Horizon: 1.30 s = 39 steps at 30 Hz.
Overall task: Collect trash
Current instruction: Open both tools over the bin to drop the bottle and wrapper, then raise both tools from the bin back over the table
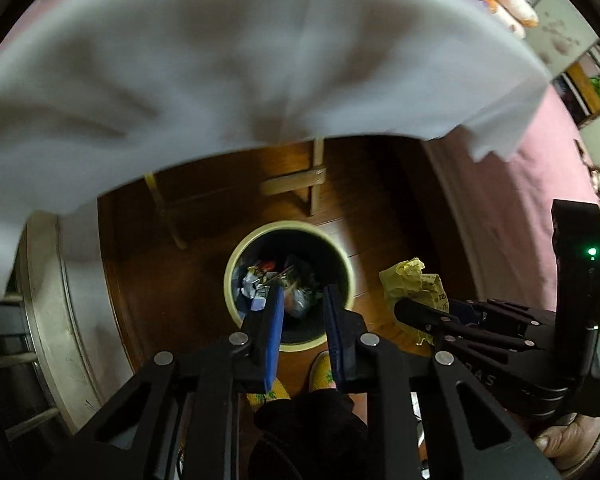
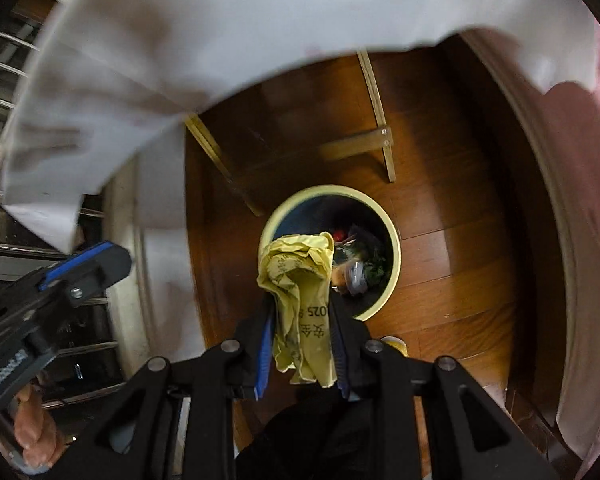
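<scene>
A round cream-rimmed trash bin [image 1: 240, 256] stands on the wooden floor and holds several pieces of rubbish; it also shows in the right wrist view [image 2: 394, 240]. My left gripper [image 1: 302, 300] is open and empty, hanging over the bin's near rim. My right gripper [image 2: 300, 320] is shut on a crumpled yellow wrapper [image 2: 296, 276] with black print, held above the bin's near left edge. The wrapper [image 1: 410, 280] and the right gripper [image 1: 428, 320] also show at the right of the left wrist view. The left gripper [image 2: 88, 260] appears at the left of the right wrist view.
A white cloth [image 1: 260, 60] hangs off a table edge above the bin, with wooden table legs [image 1: 292, 184] behind it. A pink cover [image 1: 540, 200] lies to the right. A metal rack [image 2: 4, 120] stands at the left. Feet in yellow slippers [image 1: 324, 368] are below.
</scene>
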Motion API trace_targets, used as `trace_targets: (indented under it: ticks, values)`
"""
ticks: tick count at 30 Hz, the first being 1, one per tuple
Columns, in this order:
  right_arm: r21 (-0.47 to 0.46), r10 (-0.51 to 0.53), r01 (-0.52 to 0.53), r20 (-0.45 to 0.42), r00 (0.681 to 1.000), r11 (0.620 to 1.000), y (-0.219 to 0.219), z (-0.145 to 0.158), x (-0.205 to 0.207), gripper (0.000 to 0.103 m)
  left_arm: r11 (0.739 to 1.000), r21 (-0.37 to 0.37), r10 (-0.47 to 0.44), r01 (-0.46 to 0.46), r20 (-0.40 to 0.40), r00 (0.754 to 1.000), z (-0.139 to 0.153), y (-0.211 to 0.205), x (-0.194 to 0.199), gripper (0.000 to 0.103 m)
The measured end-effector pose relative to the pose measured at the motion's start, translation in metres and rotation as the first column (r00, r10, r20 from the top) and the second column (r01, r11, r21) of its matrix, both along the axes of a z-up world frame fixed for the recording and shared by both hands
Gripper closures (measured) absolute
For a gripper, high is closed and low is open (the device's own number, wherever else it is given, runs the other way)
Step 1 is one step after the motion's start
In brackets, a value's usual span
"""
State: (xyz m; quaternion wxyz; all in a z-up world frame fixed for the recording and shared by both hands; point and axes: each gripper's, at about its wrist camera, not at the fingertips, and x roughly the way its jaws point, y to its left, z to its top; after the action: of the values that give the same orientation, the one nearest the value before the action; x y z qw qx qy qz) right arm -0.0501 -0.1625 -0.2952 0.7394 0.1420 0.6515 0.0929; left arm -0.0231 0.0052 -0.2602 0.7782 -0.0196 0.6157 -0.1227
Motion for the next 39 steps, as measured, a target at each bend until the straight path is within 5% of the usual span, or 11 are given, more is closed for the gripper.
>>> trace_targets:
  ticks: [4,8,11,13,18,30,39]
  values:
    - [0.009,0.01,-0.009,-0.025,1.0,1.0,0.005,-0.042,0.007,0.075,0.999,0.038,0.019,-0.018,-0.016,1.0,-0.031,-0.003,0.0,0.077]
    - [0.018,0.024,-0.023,-0.068,0.997,1.0,0.012,-0.067,0.012,0.064,0.996,0.061,0.061,-0.06,-0.018,0.998,-0.049,0.001,0.001,0.035]
    - [0.029,0.032,-0.031,-0.052,0.998,0.999,0.012,-0.069,0.013,0.038,0.994,0.072,0.085,-0.083,-0.013,0.996,-0.051,0.005,-0.001,0.027]
    - [0.026,0.045,-0.044,-0.039,0.998,0.999,0.013,-0.066,0.014,0.031,0.992,0.083,0.095,-0.093,-0.02,0.995,-0.053,0.008,0.0,0.02]
    - [0.015,0.05,-0.05,-0.026,0.998,0.999,0.012,-0.055,0.015,0.031,0.989,0.094,0.116,-0.114,-0.018,0.993,-0.047,0.017,0.001,0.01]
    - [0.029,0.044,-0.044,0.012,0.999,0.999,0.004,-0.005,0.019,0.031,0.984,0.083,0.158,-0.158,0.005,0.987,-0.001,0.025,0.006,0.008]
    - [0.026,0.082,-0.083,0.047,0.996,0.996,-0.005,0.056,0.023,0.031,0.983,0.089,0.162,-0.164,0.026,0.986,0.059,0.014,-0.001,0.008]
